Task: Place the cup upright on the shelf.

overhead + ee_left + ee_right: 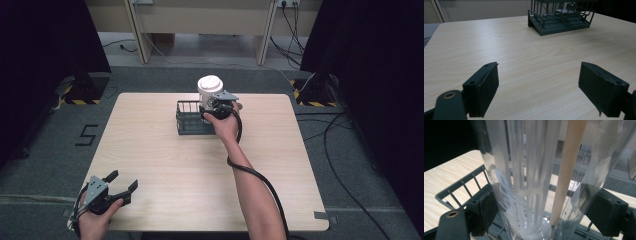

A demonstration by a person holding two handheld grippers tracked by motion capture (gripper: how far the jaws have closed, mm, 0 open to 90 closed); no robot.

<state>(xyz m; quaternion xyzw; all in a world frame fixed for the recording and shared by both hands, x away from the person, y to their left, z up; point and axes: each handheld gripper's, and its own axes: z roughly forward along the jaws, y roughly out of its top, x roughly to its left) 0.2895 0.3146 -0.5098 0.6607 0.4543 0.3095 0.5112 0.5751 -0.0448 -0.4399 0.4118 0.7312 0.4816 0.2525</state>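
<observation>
bare near table (pixel 165 170); rack (pixel 189 120) far centre

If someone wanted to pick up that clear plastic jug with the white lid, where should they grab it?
Probably around the middle of the clear plastic jug with the white lid, coming in from the side nearest the person. It stands upright in the dark wire basket, its round wall rising above the rim. The right gripper has a pad on either side there, just above the basket's wires.

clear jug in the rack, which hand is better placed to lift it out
Right. The right gripper already has its jaws closed on the clear jug over the wire rack; the left gripper sits open at the table's near left corner.
</observation>
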